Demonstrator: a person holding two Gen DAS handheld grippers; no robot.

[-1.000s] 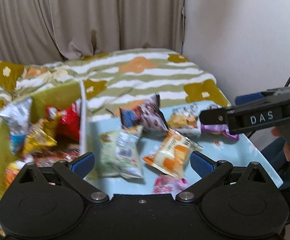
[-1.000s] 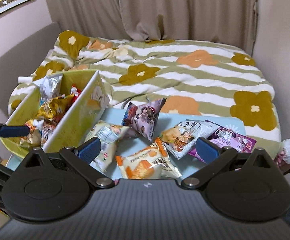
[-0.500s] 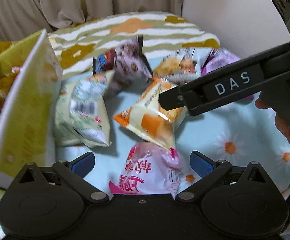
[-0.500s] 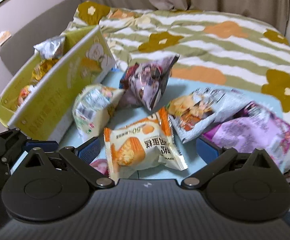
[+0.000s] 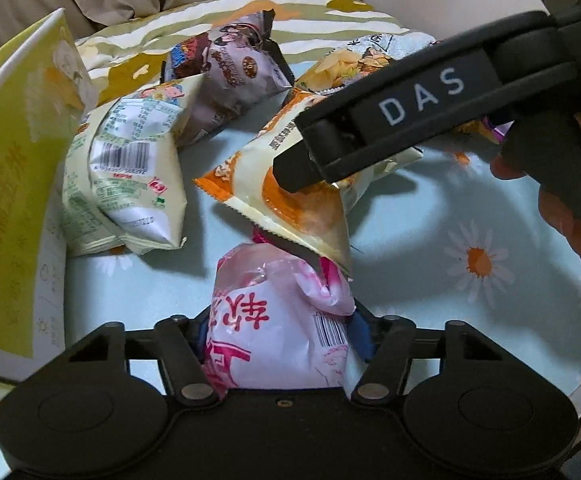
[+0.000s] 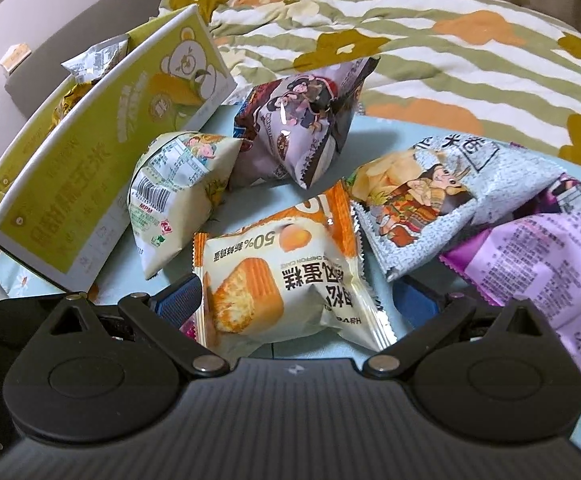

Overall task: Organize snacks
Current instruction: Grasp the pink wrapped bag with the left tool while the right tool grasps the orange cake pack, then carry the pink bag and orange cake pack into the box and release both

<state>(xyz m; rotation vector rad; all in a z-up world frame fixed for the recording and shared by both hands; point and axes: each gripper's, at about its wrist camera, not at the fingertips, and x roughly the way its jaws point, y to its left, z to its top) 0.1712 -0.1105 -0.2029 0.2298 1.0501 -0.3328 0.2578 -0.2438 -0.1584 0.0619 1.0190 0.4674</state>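
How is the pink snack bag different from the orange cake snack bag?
The pink plastic snack bag is plain pink with red writing; the orange-and-cream cake snack bag shows a cake slice. The left gripper has shut on the pink bag, while the right gripper straddles the orange one with its jaws apart. Both are puffy, sealed and lie on the daisy-print blue cloth.

six loose snack packets lie on the cloth: one pink [image 5: 278, 332], one orange cake packet [image 6: 282, 280], one pale green [image 6: 174, 204], one dark cartoon bag [image 6: 302, 128], one grey chip bag [image 6: 422, 196], one purple [image 6: 542, 256]. one yellow box [image 6: 90, 176] holds perhaps two or three more, mostly hidden. two grippers [image 5: 278, 340] [image 6: 294, 300].
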